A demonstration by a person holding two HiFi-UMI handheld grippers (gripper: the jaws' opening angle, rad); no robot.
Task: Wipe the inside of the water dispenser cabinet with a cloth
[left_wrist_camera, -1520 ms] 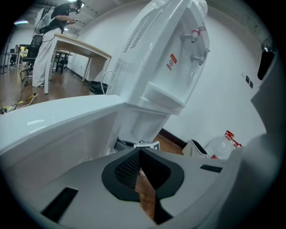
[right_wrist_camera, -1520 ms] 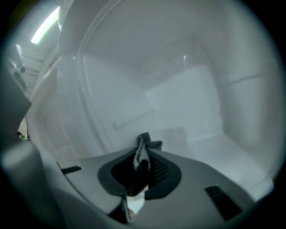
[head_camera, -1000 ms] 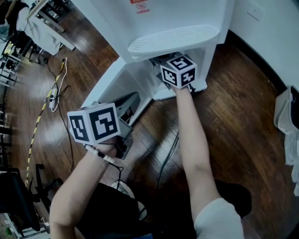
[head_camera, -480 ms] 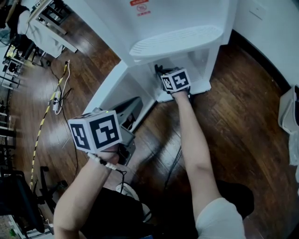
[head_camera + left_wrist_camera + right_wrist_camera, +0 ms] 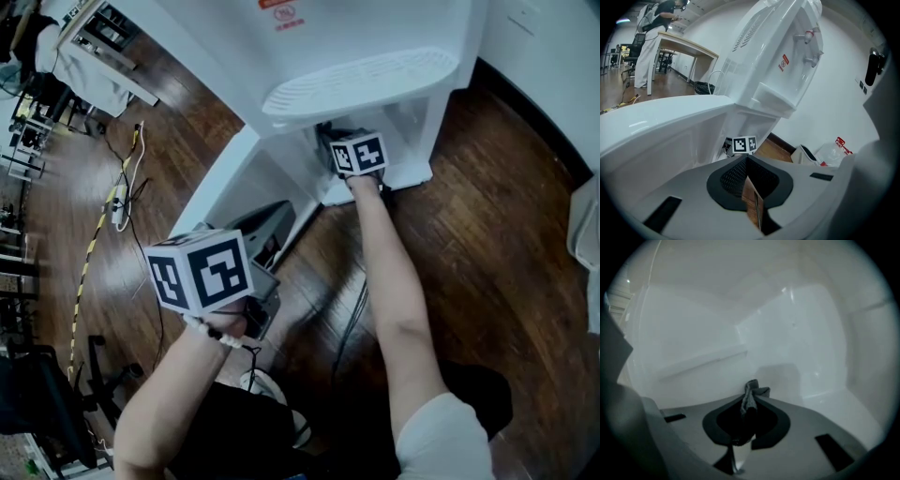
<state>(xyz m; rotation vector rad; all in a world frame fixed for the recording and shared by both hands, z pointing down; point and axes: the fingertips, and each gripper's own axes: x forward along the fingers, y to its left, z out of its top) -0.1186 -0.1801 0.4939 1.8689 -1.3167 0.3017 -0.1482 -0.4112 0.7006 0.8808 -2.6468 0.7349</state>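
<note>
The white water dispenser (image 5: 366, 37) stands with its lower cabinet open and its door (image 5: 220, 178) swung out to the left. My right arm reaches into the cabinet; only that gripper's marker cube (image 5: 357, 153) shows below the drip tray (image 5: 361, 80). In the right gripper view, my right gripper (image 5: 750, 401) is shut on a dark grey cloth (image 5: 751, 392), whose bunched end is close to the pale inner wall (image 5: 787, 333). My left gripper (image 5: 746, 161) is shut on nothing and hangs beside the door edge (image 5: 656, 126), outside the cabinet.
Cables (image 5: 122, 178) lie on the dark wood floor at the left, and a black cord (image 5: 349, 314) runs under my right arm. A white bin (image 5: 806, 153) and a plastic bag (image 5: 834, 150) sit by the wall. A desk (image 5: 684, 47) and a person (image 5: 647, 28) are far off.
My right gripper has pushed deeper into the cabinet with the cloth, and its cube has moved further under the tray. The left gripper has drifted slightly down and to the right.
</note>
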